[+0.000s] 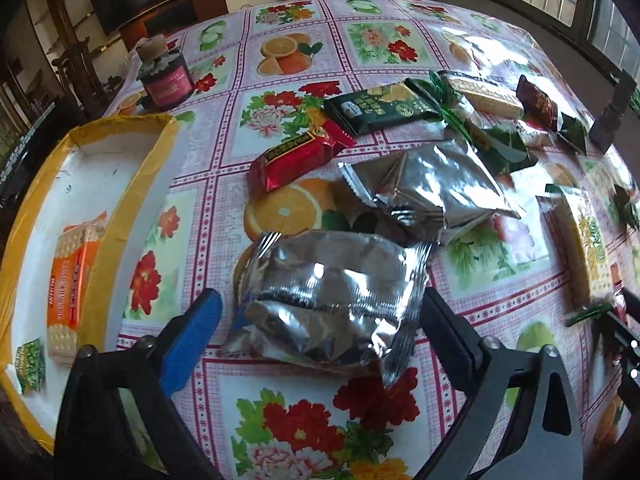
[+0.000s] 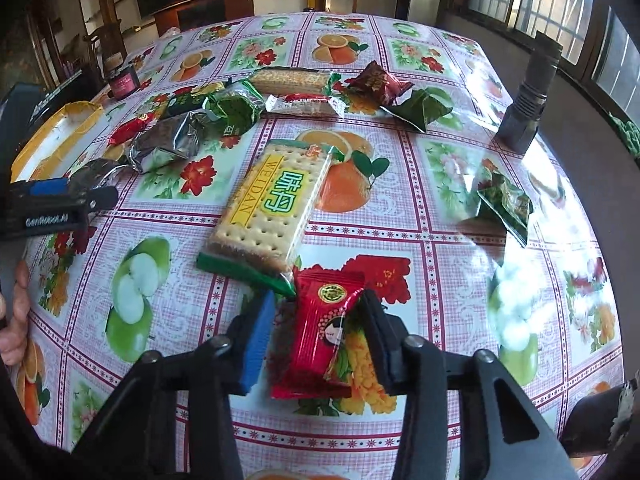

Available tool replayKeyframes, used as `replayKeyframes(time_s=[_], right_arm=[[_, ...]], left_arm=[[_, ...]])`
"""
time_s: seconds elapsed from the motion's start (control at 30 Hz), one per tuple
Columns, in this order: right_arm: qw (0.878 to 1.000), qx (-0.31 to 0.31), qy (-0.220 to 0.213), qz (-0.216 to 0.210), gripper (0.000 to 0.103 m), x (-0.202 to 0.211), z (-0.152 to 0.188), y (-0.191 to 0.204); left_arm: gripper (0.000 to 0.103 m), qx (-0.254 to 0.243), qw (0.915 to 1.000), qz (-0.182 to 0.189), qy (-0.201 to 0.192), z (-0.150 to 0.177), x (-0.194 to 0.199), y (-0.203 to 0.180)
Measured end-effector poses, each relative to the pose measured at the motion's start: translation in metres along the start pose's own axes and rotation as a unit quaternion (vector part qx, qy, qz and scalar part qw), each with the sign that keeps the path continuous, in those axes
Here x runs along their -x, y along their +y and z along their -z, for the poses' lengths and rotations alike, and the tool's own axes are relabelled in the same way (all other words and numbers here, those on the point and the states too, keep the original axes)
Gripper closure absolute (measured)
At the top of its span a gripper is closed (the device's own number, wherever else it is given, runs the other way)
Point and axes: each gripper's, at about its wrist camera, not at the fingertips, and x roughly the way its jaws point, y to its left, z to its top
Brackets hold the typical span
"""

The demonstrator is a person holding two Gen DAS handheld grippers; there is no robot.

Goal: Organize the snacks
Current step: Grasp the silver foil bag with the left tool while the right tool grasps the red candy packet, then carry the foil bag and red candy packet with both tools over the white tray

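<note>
Cut off at the left edge of the left wrist view: the yellow-rimmed box [image 1: 120, 216], its near end out of frame. Partly buried under the upper silver packet [image 1: 432, 184]: a dark packet [image 1: 372, 222], kind unclear. Blurred at far right: a cracker pack [image 1: 592, 252]. Cropped at the left edge of the right wrist view: a hand [image 2: 16, 320]. Smeared by glare at right: a green packet [image 2: 508, 208], print unreadable.

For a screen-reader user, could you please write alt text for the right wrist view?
The right gripper brackets a small red snack packet on a floral tablecloth, with its jaws narrowed around it. Just beyond lies a clear cracker pack, and more wrapped snacks are scattered farther back.
</note>
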Motion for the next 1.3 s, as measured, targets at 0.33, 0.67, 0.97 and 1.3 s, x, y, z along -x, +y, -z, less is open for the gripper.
replayKeyframes(time_s=[0.33,0.67,0.97,1.3], right_arm=[[0.999,-0.02,-0.004,-0.031,0.086,0.009,0.006,-0.01],[0.997,-0.017,-0.037,-0.059,0.086,0.049,0.012,-0.006],[0.996,-0.006,-0.047,-0.075,0.086,0.062,0.016,0.007],[0.994,0.007,-0.054,-0.098,0.086,0.069,0.012,0.031]], left_arm=[[0.033,0.005,0.9993,0.034,-0.013,0.01,0.015,-0.011],[0.034,0.017,0.9979,0.038,-0.05,0.039,0.07,-0.03],[0.034,0.037,0.9963,0.004,-0.078,0.055,0.101,-0.025],[0.034,0.06,0.9943,-0.013,-0.087,0.064,0.113,-0.005]])
